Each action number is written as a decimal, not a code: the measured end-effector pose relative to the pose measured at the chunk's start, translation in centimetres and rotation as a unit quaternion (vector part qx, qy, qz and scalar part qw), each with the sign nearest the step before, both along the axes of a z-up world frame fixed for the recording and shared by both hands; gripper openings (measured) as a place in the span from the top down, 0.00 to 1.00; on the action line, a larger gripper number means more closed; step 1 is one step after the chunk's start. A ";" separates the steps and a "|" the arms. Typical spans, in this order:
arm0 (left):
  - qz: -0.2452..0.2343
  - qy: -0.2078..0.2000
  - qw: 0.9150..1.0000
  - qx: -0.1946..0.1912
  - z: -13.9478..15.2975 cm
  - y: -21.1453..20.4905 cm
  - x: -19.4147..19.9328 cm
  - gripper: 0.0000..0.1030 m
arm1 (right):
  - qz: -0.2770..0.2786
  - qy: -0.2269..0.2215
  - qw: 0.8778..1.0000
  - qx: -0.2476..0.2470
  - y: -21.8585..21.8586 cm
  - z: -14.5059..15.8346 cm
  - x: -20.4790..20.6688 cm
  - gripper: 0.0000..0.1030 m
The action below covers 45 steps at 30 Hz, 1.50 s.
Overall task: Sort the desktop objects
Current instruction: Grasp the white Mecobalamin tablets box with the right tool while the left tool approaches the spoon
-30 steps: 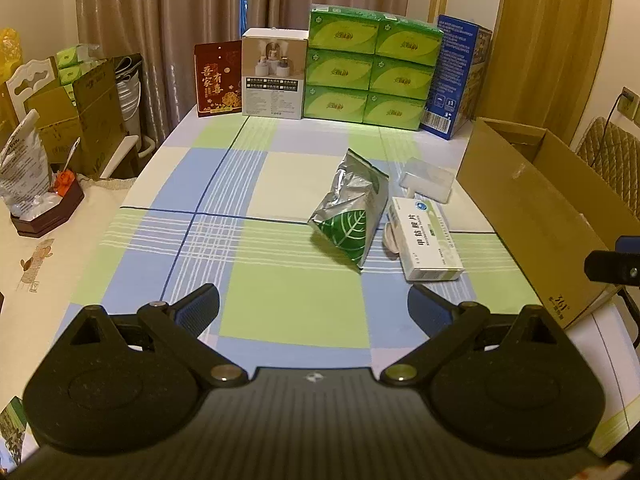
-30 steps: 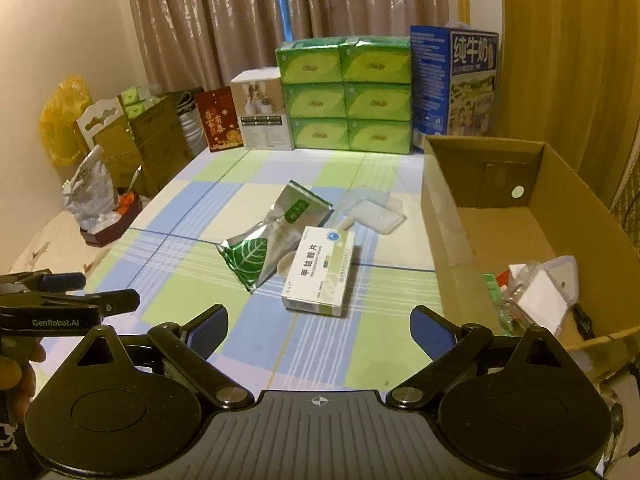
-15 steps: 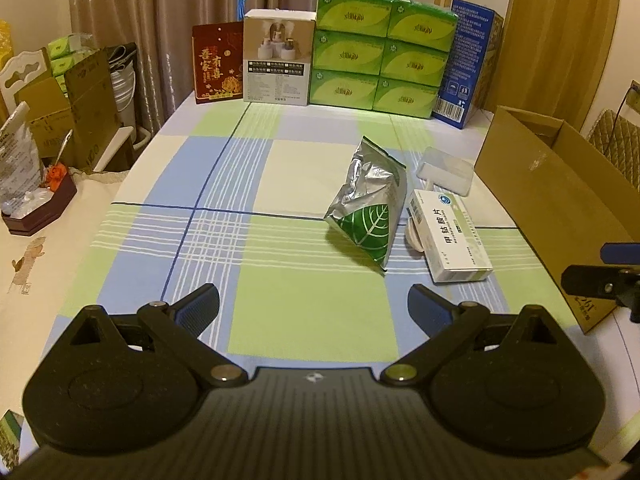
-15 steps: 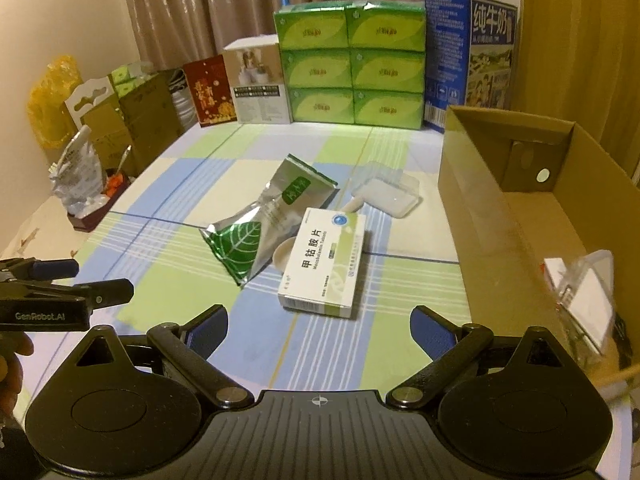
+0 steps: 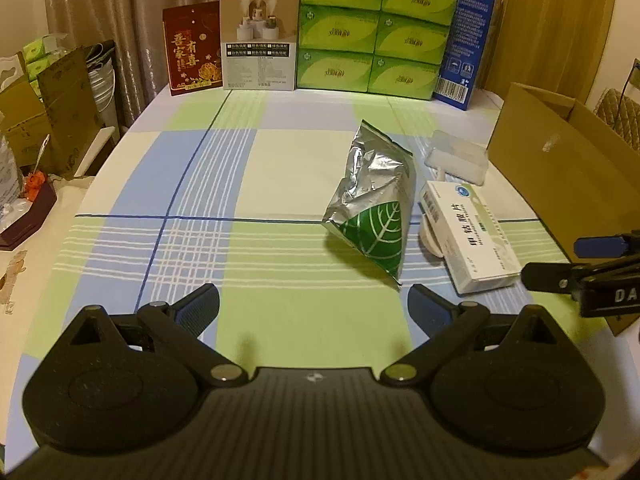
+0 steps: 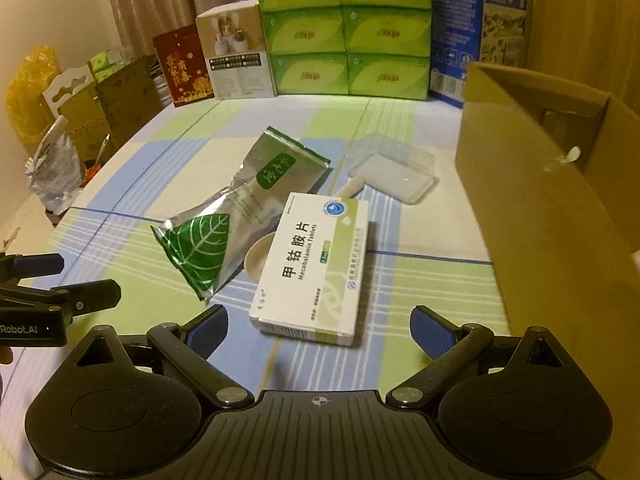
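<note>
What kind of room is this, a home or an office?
Probably a home, likely a dining or living area: a table under a checked tablecloth, stacked green tissue boxes against closed curtains, and a cardboard box for sorting.

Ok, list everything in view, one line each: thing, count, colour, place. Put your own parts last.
Medicine box: one, white and green, table centre, resting on the spoon.
Foil pouch: one, silver with a green leaf, left of the medicine box.
Spoon: one, cream, mostly under the medicine box.
Clear plastic case: one, transparent, behind the medicine box.
Cardboard box: one, brown, open, right table edge.
Tissue packs: six, green, stacked at the far edge.
Blue carton: one, right of the tissue packs.
White appliance box: one, left of the tissue packs.
Red card: one, far left.
Tablecloth: one, blue, green and white check.
Left tongs: black, blue pads, open, empty.
Right tongs: same, open, before the medicine box.
</note>
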<state>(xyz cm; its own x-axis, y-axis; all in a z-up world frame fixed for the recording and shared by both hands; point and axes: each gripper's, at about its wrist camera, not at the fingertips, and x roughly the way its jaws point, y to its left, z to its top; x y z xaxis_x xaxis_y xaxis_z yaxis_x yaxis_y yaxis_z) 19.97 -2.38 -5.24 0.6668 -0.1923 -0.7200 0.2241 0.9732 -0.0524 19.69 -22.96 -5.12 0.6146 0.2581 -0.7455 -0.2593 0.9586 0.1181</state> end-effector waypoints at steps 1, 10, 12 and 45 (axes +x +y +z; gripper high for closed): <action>0.000 0.001 1.000 0.000 -0.2 0.0 0.3 0.04 | 0.001 0.001 1.000 0.000 0.2 -0.3 0.3 0.08; -0.009 0.006 1.000 -0.006 -1.9 -0.9 2.5 0.04 | -0.002 0.010 1.000 -0.008 1.4 -2.6 3.2 0.08; -0.010 0.007 1.000 -0.007 -2.1 -1.0 2.7 0.04 | -0.004 0.012 1.000 -0.010 1.5 -2.9 3.6 0.09; -0.198 -0.060 0.977 0.042 -2.6 -9.4 1.8 0.28 | -0.040 -0.002 0.998 -0.042 -4.1 -3.5 0.7 0.27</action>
<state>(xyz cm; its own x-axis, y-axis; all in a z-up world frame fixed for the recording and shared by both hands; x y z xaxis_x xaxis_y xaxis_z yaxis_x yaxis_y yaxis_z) 21.75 -11.78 -7.85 0.6326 -0.3967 -0.6652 0.5841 0.8084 0.0734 20.36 -27.05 -8.62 0.6329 0.1447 -0.7606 -0.1824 0.9826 0.0351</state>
